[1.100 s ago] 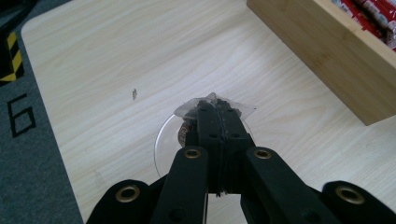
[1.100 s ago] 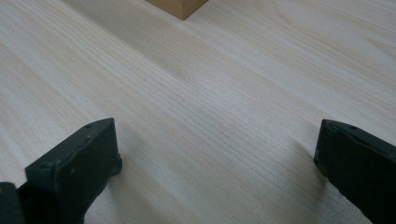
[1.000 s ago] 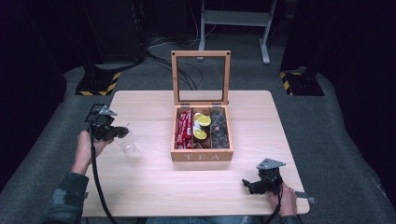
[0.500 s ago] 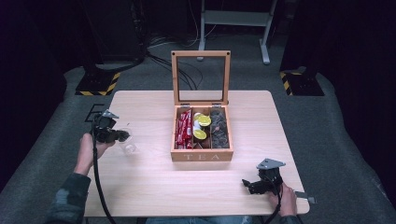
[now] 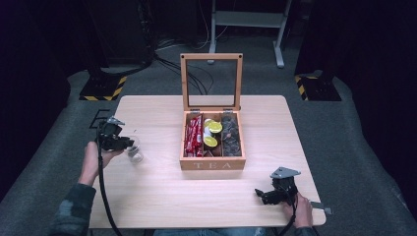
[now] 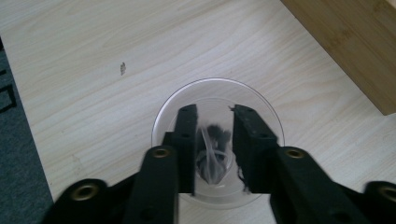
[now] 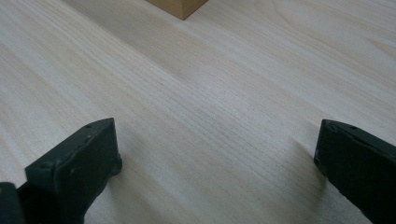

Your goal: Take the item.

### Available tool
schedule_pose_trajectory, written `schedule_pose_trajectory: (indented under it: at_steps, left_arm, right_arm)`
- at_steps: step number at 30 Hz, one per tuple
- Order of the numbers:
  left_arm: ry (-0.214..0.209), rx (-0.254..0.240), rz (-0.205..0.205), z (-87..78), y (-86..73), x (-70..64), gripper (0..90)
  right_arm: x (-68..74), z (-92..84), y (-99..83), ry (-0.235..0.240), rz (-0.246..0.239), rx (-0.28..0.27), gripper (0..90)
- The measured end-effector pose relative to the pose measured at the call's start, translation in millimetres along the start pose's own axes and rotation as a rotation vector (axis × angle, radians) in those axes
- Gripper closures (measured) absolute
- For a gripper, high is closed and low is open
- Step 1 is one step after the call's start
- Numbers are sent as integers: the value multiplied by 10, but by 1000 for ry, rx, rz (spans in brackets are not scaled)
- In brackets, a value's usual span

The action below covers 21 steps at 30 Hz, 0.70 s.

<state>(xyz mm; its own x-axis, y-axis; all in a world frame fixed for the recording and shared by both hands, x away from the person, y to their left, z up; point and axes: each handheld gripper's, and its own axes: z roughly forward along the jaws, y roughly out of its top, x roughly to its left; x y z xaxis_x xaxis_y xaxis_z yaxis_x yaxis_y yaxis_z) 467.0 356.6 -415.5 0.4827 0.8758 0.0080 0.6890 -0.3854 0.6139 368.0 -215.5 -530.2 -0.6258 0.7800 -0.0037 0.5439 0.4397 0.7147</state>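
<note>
The left gripper (image 6: 212,135) hangs over a clear cup (image 6: 218,140) on the table (image 5: 162,196), near its left edge. Its jaws have just been opening and now stand a little apart, both tips inside the cup's rim, with a pale tag and something dark between them; I cannot tell whether they grip it. The tea box (image 5: 212,164) sits well to the cup's right, lid up, bare wood between them. The right gripper (image 5: 268,195) rests near the front right corner, jaws wide and holding nothing.
</note>
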Motion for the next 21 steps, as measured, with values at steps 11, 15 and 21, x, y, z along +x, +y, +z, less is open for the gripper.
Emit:
schedule_pose_trajectory:
  at_steps: [11,15,21]
  left_arm:
    - [28,-93,-21,-245,-46,-94,178]
    - [32,-134,-15,-362,-88,-163,108]
    - [59,-195,-7,-475,-207,-325,27]
  right_arm:
    - [-1,0,0,0,-1,0,0]
    - [-1,-1,0,0,-2,0,0]
    - [-1,0,0,0,-1,0,0]
